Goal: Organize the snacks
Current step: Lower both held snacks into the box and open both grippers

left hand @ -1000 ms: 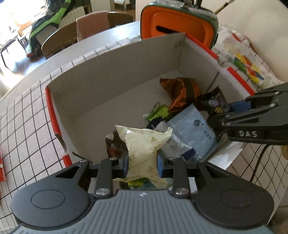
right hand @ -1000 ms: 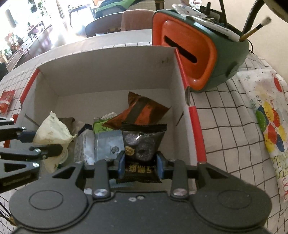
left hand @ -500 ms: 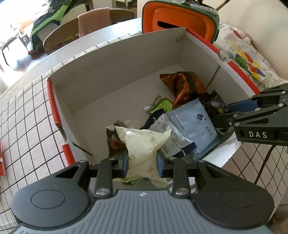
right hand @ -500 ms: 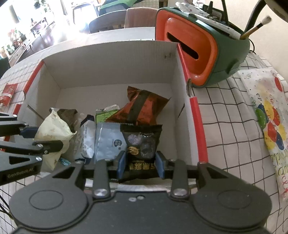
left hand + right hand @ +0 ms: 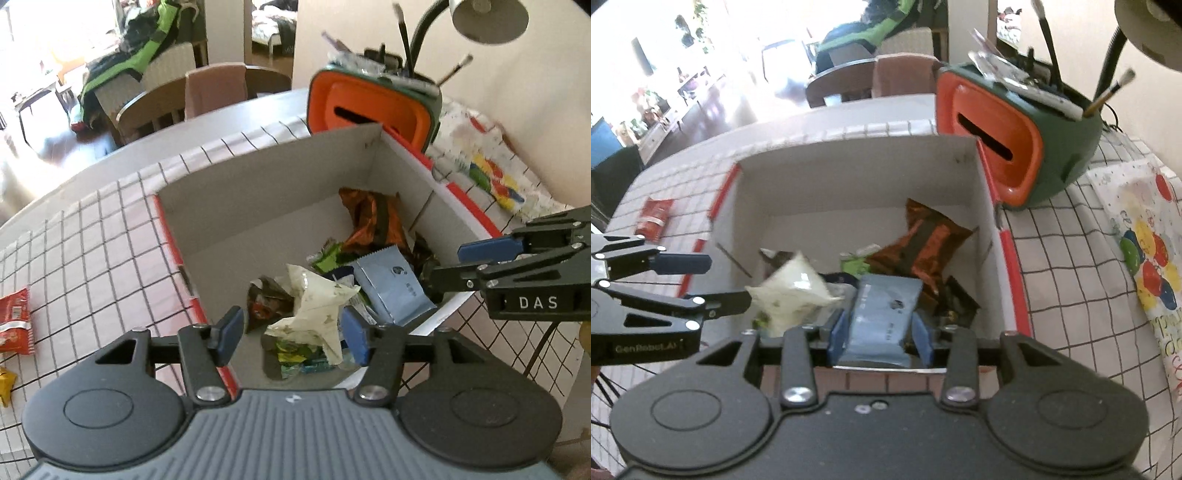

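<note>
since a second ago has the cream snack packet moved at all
Yes. The cream packet has left the left gripper, whose jaws now stand open, and dropped onto the pile inside the cardboard box, lower against the box's near wall.

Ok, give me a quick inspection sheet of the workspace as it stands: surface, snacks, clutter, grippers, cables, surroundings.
Surface: table with grid-pattern cloth.
Job's things: open cardboard box holds a cream packet, an orange-brown packet, a light-blue packet, a green packet and a dark packet. A red packet lies on the cloth outside the box.
Clutter: orange-and-green caddy with brushes; balloon-print bag.
Grippers: left gripper open above the cream packet; right gripper open, fingers either side of the light-blue packet.
Cables: thin dark one behind the caddy.
Surroundings: chairs, desk lamp.
</note>
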The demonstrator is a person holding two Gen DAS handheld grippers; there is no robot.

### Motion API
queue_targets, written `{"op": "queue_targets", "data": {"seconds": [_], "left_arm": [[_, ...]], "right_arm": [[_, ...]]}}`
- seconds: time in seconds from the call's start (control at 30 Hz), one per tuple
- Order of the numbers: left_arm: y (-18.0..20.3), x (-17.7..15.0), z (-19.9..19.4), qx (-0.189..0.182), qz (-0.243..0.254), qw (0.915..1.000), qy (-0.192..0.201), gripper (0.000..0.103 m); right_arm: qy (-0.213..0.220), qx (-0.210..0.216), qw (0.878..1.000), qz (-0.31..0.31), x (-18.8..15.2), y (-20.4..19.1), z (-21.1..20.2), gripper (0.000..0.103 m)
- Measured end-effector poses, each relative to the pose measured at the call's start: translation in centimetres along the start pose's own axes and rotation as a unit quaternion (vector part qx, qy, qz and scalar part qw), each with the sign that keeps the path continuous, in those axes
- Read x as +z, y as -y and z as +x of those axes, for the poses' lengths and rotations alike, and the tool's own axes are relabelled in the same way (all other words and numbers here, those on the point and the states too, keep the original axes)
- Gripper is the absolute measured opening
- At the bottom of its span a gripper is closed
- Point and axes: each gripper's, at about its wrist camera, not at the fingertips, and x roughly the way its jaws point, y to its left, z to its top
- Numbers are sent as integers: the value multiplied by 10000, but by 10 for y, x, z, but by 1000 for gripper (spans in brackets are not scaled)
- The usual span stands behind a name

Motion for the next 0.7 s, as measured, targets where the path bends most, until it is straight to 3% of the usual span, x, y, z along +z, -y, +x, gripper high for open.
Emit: {"op": "queue_targets", "data": {"seconds": [0.27, 0.43, 0.7], "left_arm": [[-24, -12, -40, 43, -199, 9989, 424, 67], [-44, -24, -62, 95, -285, 9971, 705, 72], [-87, -50, -91, 193, -498, 9945, 906, 81]], "right_arm": [[333, 264, 9991, -72, 4, -33, -25, 51], [496, 460, 9976, -146, 8, -58, -30, 76], [552, 637, 9956, -420, 11, -109, -27, 87]]}}
